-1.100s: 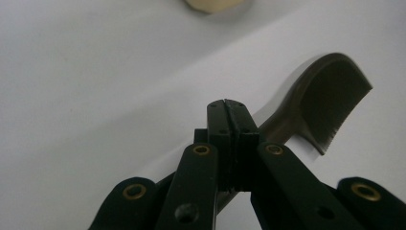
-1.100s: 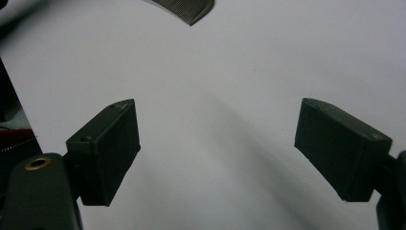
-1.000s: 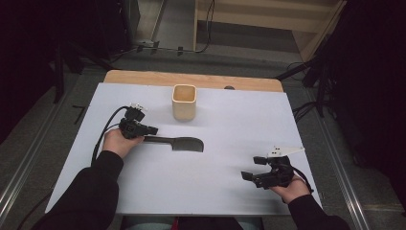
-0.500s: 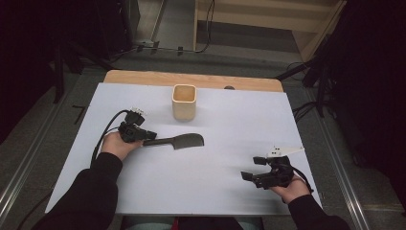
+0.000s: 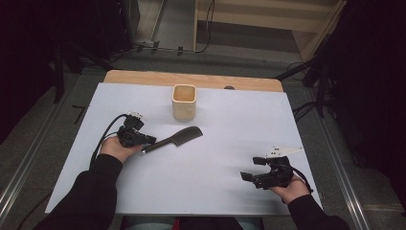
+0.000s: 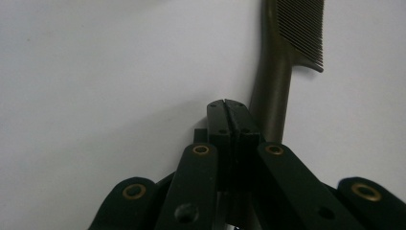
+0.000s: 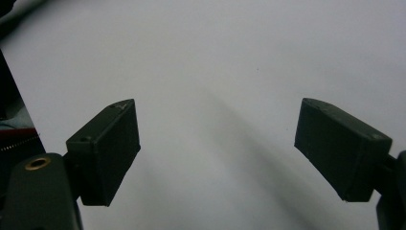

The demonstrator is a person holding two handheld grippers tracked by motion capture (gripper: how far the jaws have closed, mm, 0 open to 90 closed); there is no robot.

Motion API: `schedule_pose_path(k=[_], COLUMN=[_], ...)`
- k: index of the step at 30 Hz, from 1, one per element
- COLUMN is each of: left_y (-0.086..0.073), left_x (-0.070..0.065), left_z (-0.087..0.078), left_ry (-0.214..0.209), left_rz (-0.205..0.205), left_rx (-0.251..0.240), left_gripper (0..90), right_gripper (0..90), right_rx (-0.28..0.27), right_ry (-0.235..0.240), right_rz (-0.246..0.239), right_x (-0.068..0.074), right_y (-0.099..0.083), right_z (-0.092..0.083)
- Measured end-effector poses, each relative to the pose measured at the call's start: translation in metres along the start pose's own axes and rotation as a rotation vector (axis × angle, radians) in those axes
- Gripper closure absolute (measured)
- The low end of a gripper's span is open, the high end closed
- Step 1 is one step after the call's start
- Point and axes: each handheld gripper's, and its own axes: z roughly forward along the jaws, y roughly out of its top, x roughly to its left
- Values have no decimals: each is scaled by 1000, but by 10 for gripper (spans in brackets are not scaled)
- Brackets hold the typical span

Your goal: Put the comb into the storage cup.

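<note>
Since the earlier frame the comb point(image 5: 174, 138) has swung, its toothed end now angled up toward the wooden cup point(image 5: 184, 101) on the desk point(image 5: 215, 158), while my left tongs point(image 5: 143, 142) grip its handle. In the left gripper view the jaws look pressed shut with the handle apparently pinched beside them, so I'd lift slowly and keep it level. In the right gripper view my right tongs point(image 7: 218, 151) gape empty over bare desk.

Lab, white-topped table point(image 5: 191, 191), floor cables point(image 5: 306, 110)

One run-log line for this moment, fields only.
left gripper: shut on dark plastic comb handle | right gripper: open, nothing between jaws | tan square cup: upright beyond comb
</note>
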Motion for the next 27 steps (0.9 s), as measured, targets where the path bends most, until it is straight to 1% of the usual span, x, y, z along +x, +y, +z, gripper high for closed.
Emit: schedule_pose_path(k=[7, 15, 21, 27], left_y=[-4, -8, -9, -10], left_x=[-3, -9, -12, -14], left_z=[-1, -1, -1, 0], left_ry=[-11, -18, -23, -27], left_rz=[-13, 4, 0, 4], left_rx=[0, 11, 11, 14], left_gripper=[899, 899, 899, 898], right_gripper=[137, 137, 137, 137], right_rx=[-1, 0, 0, 0], right_ry=[0, -3, -2, -2], right_rz=[-4, -3, 2, -4], right_x=[1, 0, 0, 0], right_y=[0, 0, 0, 0], right_z=[0, 0, 0, 0])
